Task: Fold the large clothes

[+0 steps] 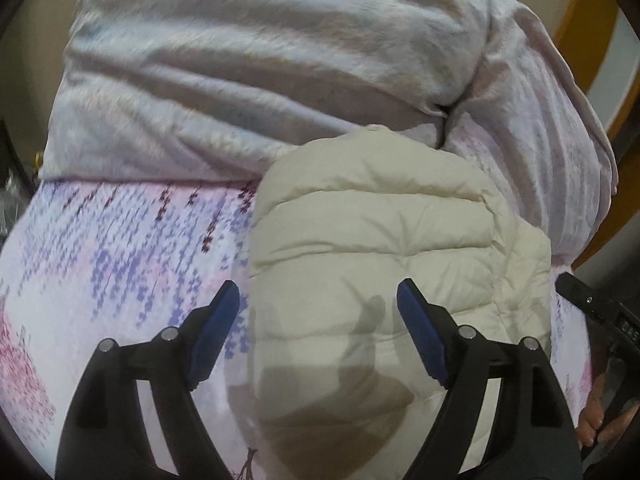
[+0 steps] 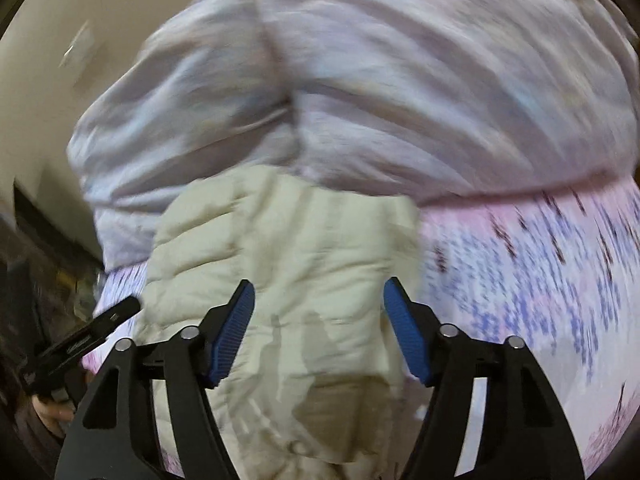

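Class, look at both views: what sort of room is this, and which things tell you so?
Probably a bedroom: a cream puffer jacket lies on a floral bedsheet, with a bunched pale duvet behind it. A plain wall shows beyond.

Each gripper, left gripper (image 1: 318, 334) and right gripper (image 2: 319, 330), has black angular arms with round silver pivot pins and ribbed blue pads (image 1: 420, 332) on its fingertips.

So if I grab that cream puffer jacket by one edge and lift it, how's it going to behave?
The cream puffer jacket looks puffy and quilted, so it is probably light for its bulk. It lies in soft creases, so it would likely droop and unfold if lifted by one edge. Its smooth shell may slide on the floral sheet when pushed.
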`<state>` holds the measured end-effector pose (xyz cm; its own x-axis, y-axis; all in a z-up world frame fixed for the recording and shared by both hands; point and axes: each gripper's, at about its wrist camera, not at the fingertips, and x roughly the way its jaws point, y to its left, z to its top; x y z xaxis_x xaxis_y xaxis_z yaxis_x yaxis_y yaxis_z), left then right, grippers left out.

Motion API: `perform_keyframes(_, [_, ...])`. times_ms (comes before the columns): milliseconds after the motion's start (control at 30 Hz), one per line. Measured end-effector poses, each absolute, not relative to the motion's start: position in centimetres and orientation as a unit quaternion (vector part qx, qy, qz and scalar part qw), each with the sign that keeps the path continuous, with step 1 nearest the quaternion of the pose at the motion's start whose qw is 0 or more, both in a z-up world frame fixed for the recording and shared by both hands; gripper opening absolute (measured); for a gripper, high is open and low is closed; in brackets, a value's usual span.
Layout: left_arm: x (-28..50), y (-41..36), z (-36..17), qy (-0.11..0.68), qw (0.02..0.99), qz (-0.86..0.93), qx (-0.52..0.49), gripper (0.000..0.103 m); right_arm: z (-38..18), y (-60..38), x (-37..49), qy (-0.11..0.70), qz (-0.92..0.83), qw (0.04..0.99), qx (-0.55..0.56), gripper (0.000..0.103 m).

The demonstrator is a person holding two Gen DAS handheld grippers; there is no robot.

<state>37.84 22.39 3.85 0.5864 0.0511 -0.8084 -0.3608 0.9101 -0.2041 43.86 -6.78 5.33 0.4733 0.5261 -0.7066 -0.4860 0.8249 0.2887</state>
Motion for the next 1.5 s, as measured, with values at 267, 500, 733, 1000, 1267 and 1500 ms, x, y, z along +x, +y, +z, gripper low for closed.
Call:
perform_keyframes(267, [39.1,19.4,3.2,0.447,0.880,0.116,-0.112,0.081,3.2,-2.8,43.8,0.432,0.297,0.851,-0.028,0.064])
perform_keyframes(500, [39.8,19.4,2.0,0.453,0.880,0.116,-0.084,0.084,1.1,-2.7,44.5,0.443,0.274,0.853,-0.042,0.063])
perform_keyframes(733, [40.9,19.3,0.1,0.461,0.878,0.114,-0.063,0.093,-0.7,-2.4,44.8,0.440,0.253,0.860,-0.046,0.064])
perform_keyframes(1000, [41.9,19.7,-1.8,0.468,0.874,0.109,-0.072,0.098,-2.1,-2.5,45.0,0.432,0.245,0.867,-0.037,0.068])
perform_keyframes(1267, [42.7,19.9,-3.1,0.468,0.874,0.104,-0.079,0.101,-3.1,-1.9,45.5,0.426,0.242,0.871,-0.035,0.071])
perform_keyframes(1500, [42.8,19.8,-3.9,0.464,0.876,0.101,-0.081,0.101,-4.1,-1.5,45.8,0.423,0.241,0.873,-0.032,0.071])
